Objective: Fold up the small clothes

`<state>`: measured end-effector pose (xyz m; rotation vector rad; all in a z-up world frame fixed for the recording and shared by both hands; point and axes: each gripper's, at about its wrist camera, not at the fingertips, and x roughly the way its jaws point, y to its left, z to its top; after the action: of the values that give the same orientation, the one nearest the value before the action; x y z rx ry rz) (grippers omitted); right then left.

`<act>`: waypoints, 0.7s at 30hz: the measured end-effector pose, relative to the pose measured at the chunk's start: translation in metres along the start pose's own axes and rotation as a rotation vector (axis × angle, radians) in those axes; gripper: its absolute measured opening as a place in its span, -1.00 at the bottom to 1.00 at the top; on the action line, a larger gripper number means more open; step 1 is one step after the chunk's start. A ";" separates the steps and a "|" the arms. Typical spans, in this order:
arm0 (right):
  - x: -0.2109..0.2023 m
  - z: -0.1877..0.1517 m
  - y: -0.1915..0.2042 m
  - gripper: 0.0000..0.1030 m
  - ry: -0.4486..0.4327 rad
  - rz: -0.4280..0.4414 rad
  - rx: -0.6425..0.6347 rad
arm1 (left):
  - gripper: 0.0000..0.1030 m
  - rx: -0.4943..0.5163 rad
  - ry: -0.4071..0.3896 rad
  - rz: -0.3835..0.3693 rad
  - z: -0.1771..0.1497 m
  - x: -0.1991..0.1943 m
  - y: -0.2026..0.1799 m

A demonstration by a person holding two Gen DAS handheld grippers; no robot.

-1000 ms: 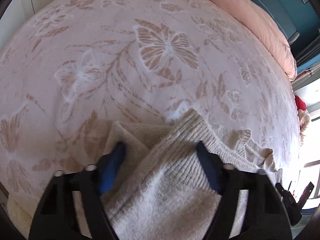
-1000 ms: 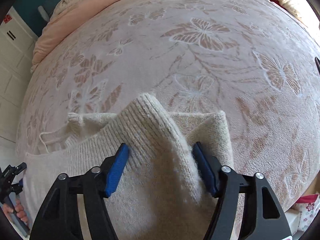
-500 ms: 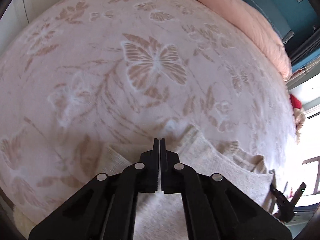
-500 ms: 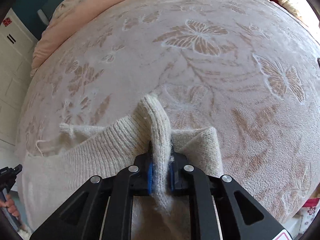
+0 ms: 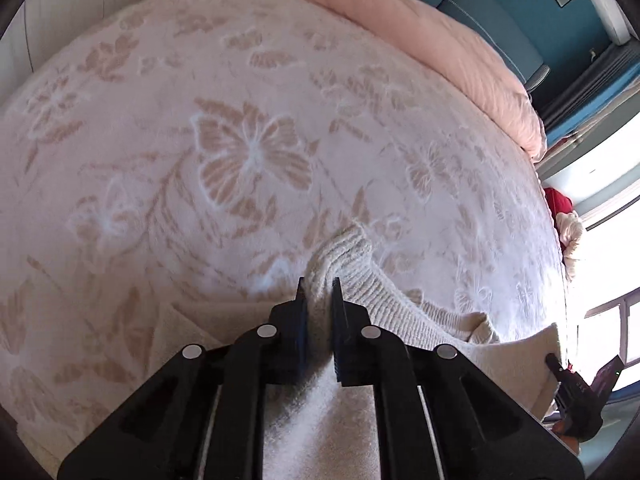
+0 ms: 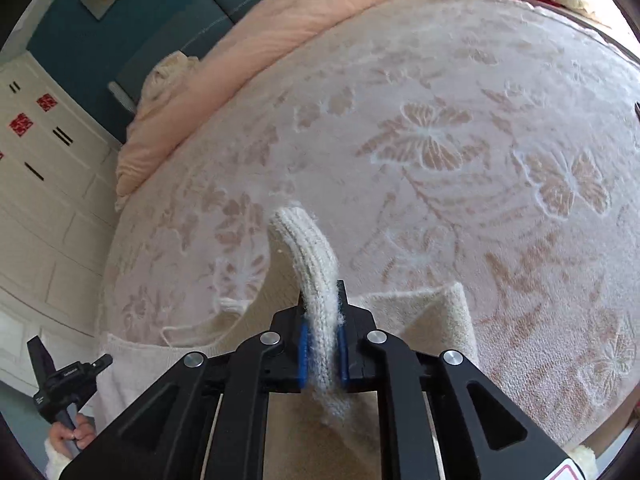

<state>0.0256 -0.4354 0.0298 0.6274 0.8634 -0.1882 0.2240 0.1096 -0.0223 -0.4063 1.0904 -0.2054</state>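
Observation:
A cream knit sweater lies on the near part of a butterfly-patterned bedspread. My left gripper pinches a ribbed fold of it between its pads; its jaws are opening slightly with the knit still squeezed. In the right wrist view the sweater's ribbed edge stands up in an arch. My right gripper is closing on it, blue pads pressed against the knit. Each view shows the other gripper small at its bottom corner, with a hand on the handle.
A rolled pink duvet lies along the far side of the bed by a teal wall. A red and cream bundle sits at the right edge. White cupboards stand to the left of the bed.
Both grippers went from open around sweater folds to shut on them. Both have risen, pulling the pinched knit up off the bedspread.

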 end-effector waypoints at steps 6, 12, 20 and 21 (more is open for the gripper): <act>0.081 -0.014 -0.030 -0.80 0.225 -0.212 -0.049 | -0.81 0.061 0.114 0.201 0.002 0.064 0.015; -0.003 -0.023 0.031 -0.61 0.039 -0.183 -0.169 | -0.64 0.129 -0.016 0.217 -0.017 0.001 -0.010; 0.042 -0.145 0.135 -0.82 0.291 0.000 -0.457 | -0.05 0.246 0.094 0.151 -0.110 0.005 -0.072; 0.048 -0.146 0.122 -0.82 0.308 -0.037 -0.423 | -0.07 0.245 0.116 0.177 -0.120 0.015 -0.069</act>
<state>0.0100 -0.2474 -0.0236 0.2446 1.1715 0.0617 0.1262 0.0152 -0.0534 -0.0781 1.1926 -0.2051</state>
